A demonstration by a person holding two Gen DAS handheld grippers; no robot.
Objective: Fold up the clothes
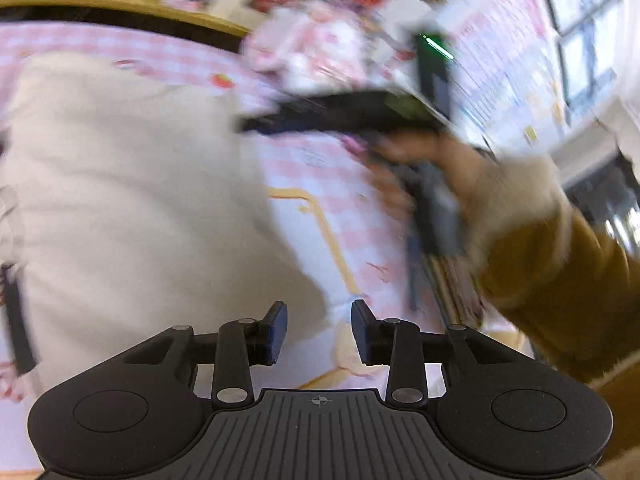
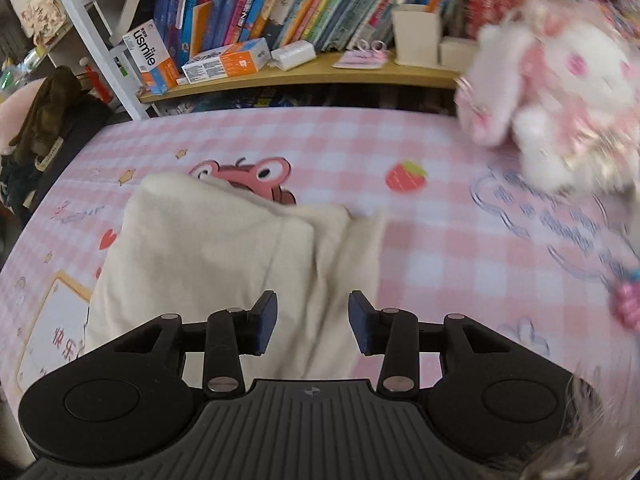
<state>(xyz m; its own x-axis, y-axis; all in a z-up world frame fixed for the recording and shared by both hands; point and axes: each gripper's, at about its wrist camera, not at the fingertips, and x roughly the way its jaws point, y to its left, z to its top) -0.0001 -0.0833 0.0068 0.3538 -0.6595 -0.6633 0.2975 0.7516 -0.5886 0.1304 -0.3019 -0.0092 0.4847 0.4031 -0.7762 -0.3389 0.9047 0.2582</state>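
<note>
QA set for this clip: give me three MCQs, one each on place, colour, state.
1. Where is the plush toy?
A. on the cloth's far right
B. on the shelf
C. on the garment

2. What colour is the garment?
A. navy
B. cream
C. red

3. How do the right gripper jaws stand?
A. shut on the garment
B. shut, empty
C. open, empty

Key: 1 A, it sits on the pink checked cloth. 2 B, pale cream fabric. 3 C, a gap shows between both pads.

Bright daylight, heavy motion blur esp. left view, fisheye edges.
</note>
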